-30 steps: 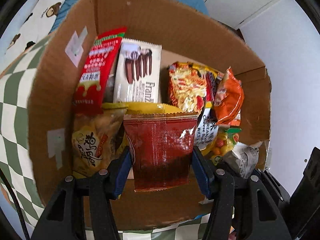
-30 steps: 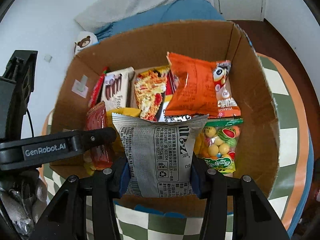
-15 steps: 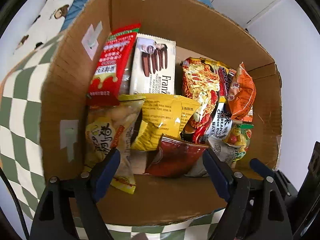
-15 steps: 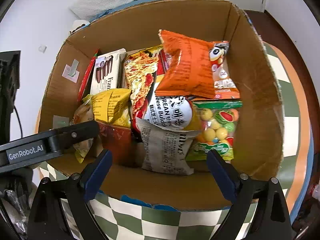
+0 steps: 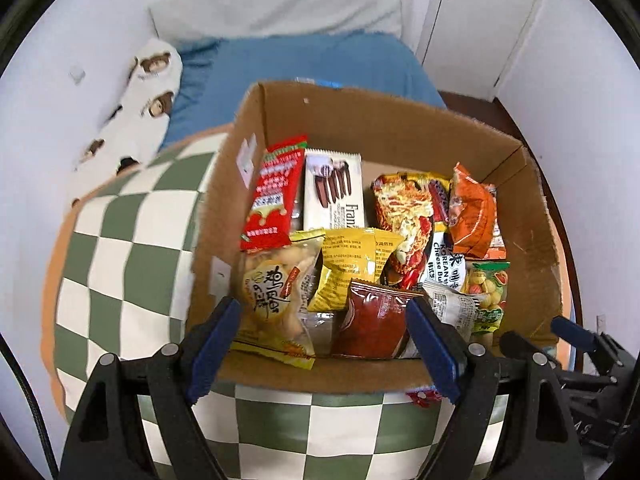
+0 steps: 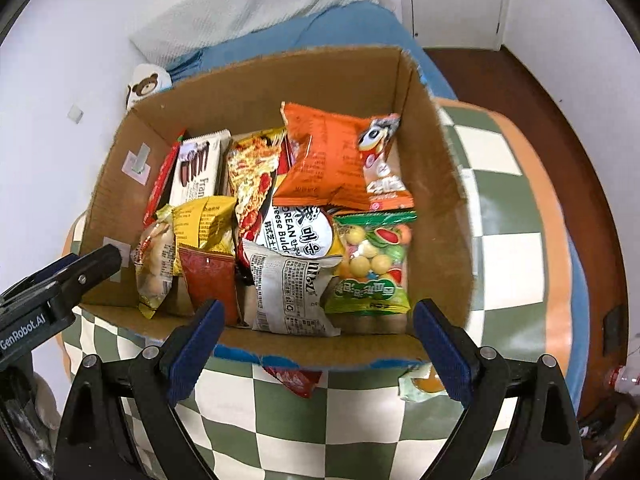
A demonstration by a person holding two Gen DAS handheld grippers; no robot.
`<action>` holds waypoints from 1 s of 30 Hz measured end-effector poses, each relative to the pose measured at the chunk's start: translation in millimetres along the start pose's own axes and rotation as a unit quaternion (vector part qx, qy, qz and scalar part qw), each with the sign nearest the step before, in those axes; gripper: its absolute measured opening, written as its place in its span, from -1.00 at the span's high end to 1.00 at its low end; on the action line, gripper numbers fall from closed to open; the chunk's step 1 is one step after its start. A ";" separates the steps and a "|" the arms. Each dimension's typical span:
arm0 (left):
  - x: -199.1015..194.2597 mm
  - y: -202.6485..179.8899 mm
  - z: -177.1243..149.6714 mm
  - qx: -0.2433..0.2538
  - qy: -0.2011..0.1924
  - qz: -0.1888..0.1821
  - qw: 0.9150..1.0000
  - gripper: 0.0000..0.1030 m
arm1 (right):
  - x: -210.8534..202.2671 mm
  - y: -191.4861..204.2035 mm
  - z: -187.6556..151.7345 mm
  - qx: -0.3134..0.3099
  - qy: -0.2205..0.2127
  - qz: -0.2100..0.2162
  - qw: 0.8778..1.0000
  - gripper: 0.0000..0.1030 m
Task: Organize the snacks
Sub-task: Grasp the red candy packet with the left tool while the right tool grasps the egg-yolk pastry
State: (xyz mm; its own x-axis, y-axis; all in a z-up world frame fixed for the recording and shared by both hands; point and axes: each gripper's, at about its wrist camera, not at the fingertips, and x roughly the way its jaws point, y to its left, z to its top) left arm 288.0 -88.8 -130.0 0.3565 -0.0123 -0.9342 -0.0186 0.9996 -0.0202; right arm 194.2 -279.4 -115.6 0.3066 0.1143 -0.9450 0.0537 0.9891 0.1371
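Both grippers hang above the near edge of the cardboard box (image 6: 432,184), pointing steeply down. The left gripper (image 5: 324,344) has wide jaws with nothing pressed between them, and so does the right gripper (image 6: 316,344).

Box sits on a green-and-white checked cushion (image 5: 132,276); blue bedding (image 5: 304,64) lies behind it.

Inside the box, front row, as the right wrist sees it: the dark red packet (image 6: 210,280) leaning upright, the grey printed packet (image 6: 288,292) just beside it to the right, then the fruit-candy bag (image 6: 372,264) in the right corner. Behind them are a yellow packet (image 6: 206,220), a noodle pack (image 6: 256,168) and an orange chip bag (image 6: 332,160). A chocolate-stick biscuit box (image 6: 196,172) and a red wrapper (image 5: 276,196) stand against the far left wall.

Two stray items peek from under the box's near edge on the cushion: a red wrapper scrap (image 6: 294,380) and a pale packet with an orange patch (image 6: 418,386). What either one is cannot be told.

My reading: box is nearly full, and the step in hand is clearing the box to reach for whatever is left.

To do it well:
- lift straight up until the fingers clear the rim, so the front packets are not tipped;
- keep both jaws wide while leaving;
- approach the strays low along the cushion, as they are part tucked under the cardboard;
- take one at a time so the grippers do not crowd each other.
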 end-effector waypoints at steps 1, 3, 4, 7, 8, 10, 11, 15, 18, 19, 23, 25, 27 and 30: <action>-7.9 0.2 -3.1 0.001 -0.010 0.002 1.000 -0.63 | -4.8 0.0 -1.5 -0.001 -0.006 -0.002 1.000 -0.88; -17.7 -2.2 -9.5 0.004 -0.026 0.004 1.000 -0.63 | -16.7 1.0 -5.0 -0.007 -0.021 -0.007 1.000 -0.89; -25.3 -3.0 -13.0 0.006 -0.037 0.007 0.999 -0.63 | -23.6 2.4 -6.8 -0.011 -0.032 -0.012 0.999 -0.88; -43.3 -7.7 -22.6 0.011 -0.063 0.011 0.998 -0.63 | -45.3 5.2 -12.8 -0.022 -0.060 -0.020 0.998 -0.88; -49.1 -8.7 -25.5 0.012 -0.070 0.011 0.997 -0.63 | -53.1 6.2 -15.4 -0.025 -0.069 -0.021 0.997 -0.88; -61.4 -10.8 -31.1 0.014 -0.082 0.010 0.997 -0.63 | -66.1 9.0 -19.9 -0.031 -0.082 -0.021 0.996 -0.88; -65.7 -11.8 -33.6 0.016 -0.088 0.010 0.996 -0.63 | -72.9 10.1 -22.4 -0.032 -0.089 -0.021 0.995 -0.88; -87.4 -18.3 -44.9 0.026 -0.111 0.009 0.993 -0.63 | -97.4 14.9 -33.2 -0.040 -0.110 -0.020 0.993 -0.88; -99.6 -22.4 -51.3 0.029 -0.122 0.005 0.992 -0.63 | -111.7 16.7 -42.2 -0.043 -0.119 -0.019 0.992 -0.88; -103.7 -23.9 -53.3 0.031 -0.127 0.005 0.991 -0.63 | -116.1 16.8 -45.0 -0.043 -0.122 -0.019 0.991 -0.88; -115.0 -28.1 -60.7 0.034 -0.143 0.008 0.989 -0.63 | -128.4 16.2 -54.0 -0.039 -0.134 -0.019 0.990 -0.89; -118.5 -29.9 -64.9 0.035 -0.149 0.010 0.988 -0.63 | -131.7 14.1 -57.6 -0.034 -0.137 -0.015 0.990 -0.88; -118.2 -32.1 -68.3 0.036 -0.149 0.015 0.988 -0.63 | -132.3 8.1 -61.3 -0.020 -0.135 -0.003 0.991 -0.88; -111.0 -36.9 -71.2 0.040 -0.139 0.024 0.989 -0.63 | -124.2 -12.0 -65.9 0.015 -0.116 0.025 0.993 -0.88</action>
State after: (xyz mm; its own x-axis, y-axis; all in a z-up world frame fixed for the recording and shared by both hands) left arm 182.6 -126.1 -50.9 0.6010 0.0310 -0.7987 0.0283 0.9978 0.0600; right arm 92.8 -299.3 -19.5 0.5206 0.1360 -0.8429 0.0598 0.9790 0.1948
